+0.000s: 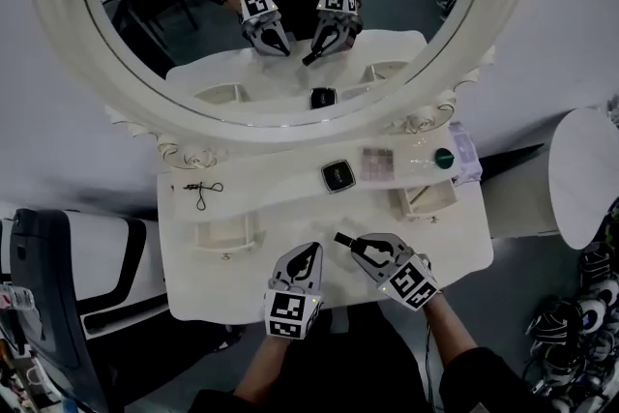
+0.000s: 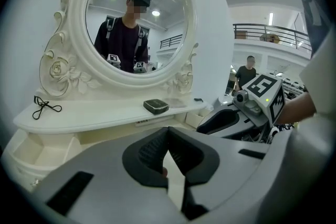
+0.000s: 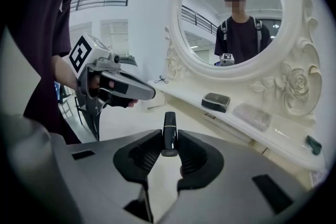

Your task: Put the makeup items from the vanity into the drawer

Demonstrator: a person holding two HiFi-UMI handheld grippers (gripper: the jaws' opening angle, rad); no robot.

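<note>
Left gripper [image 1: 308,251] and right gripper [image 1: 354,245] sit side by side, apart, at lower centre, over the front edge of the white tabletop [image 1: 208,280].
Bare tabletop lies open between them and the raised shelf [image 1: 261,181]. One open drawer [image 1: 224,232] stands at left of centre and another open drawer [image 1: 426,198] at right. Left gripper's jaws are pressed together with nothing between them. Right gripper pinches a slim black tube [image 3: 169,134] upright. Both tilt downward toward the mirror [image 1: 68,24], and their cubes carry black-and-white square markers. A black compact [image 1: 338,175], a clear palette [image 1: 378,163] and a green-capped item [image 1: 444,158] lie along the shelf right of centre.
</note>
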